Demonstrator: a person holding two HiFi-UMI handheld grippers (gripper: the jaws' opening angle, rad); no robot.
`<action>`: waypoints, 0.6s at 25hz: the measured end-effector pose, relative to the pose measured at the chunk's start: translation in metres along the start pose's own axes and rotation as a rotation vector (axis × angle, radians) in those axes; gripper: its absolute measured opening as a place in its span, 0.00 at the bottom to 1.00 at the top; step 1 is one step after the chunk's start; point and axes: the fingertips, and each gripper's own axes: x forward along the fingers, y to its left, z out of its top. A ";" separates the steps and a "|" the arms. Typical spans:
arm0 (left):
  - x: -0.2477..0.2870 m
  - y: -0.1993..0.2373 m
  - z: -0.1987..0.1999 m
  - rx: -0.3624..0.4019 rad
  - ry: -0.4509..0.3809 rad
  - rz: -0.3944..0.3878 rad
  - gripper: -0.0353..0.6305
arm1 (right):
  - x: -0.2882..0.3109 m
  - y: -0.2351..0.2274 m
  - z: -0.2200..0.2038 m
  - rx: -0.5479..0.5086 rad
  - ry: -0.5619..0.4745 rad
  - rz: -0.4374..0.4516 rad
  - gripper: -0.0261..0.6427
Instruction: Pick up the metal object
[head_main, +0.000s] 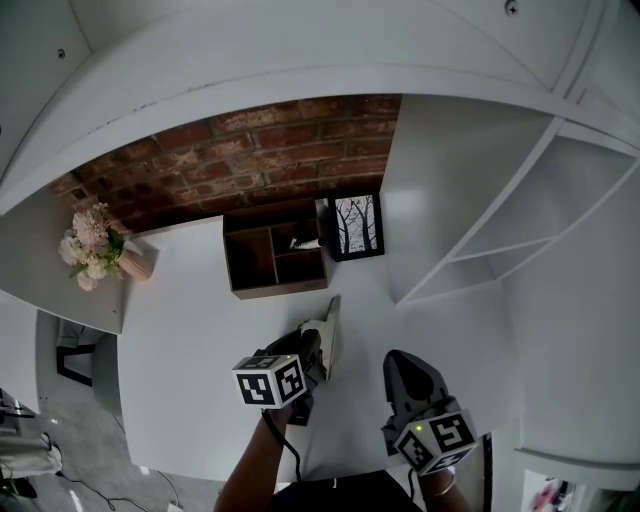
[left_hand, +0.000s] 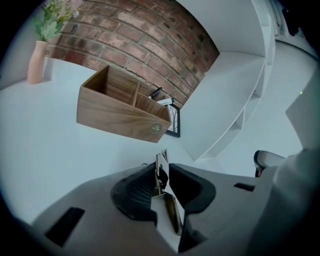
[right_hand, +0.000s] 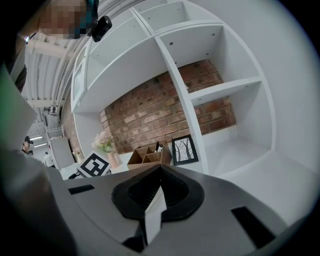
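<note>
The metal object (left_hand: 161, 172) is a thin, flat, shiny piece lying on the white table (left_hand: 45, 145). It stands between the jaws of my left gripper (left_hand: 164, 170), resting against the left pad, with a sliver of table showing between it and the right pad. In the head view its pale blade (head_main: 330, 325) pokes out past the left gripper (head_main: 318, 342) toward the wooden organizer. My right gripper (head_main: 402, 360) hangs to the right of it, pads together and empty; in the right gripper view its tips (right_hand: 160, 167) meet.
A wooden organizer (head_main: 275, 262) with pens stands just beyond the left gripper, and a framed tree picture (head_main: 357, 226) leans beside it. A vase of flowers (head_main: 95, 245) sits far left. White shelving (head_main: 520, 230) closes the right side; a brick wall (head_main: 250, 150) lies behind.
</note>
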 end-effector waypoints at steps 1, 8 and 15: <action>0.000 -0.001 0.000 -0.002 0.001 -0.004 0.17 | 0.000 0.000 0.000 -0.001 0.001 -0.001 0.05; 0.002 -0.011 0.004 -0.032 -0.007 -0.051 0.12 | -0.003 -0.001 0.001 0.002 -0.002 -0.013 0.05; 0.000 -0.028 0.008 -0.065 -0.019 -0.102 0.07 | -0.009 0.002 0.004 -0.011 -0.016 -0.008 0.05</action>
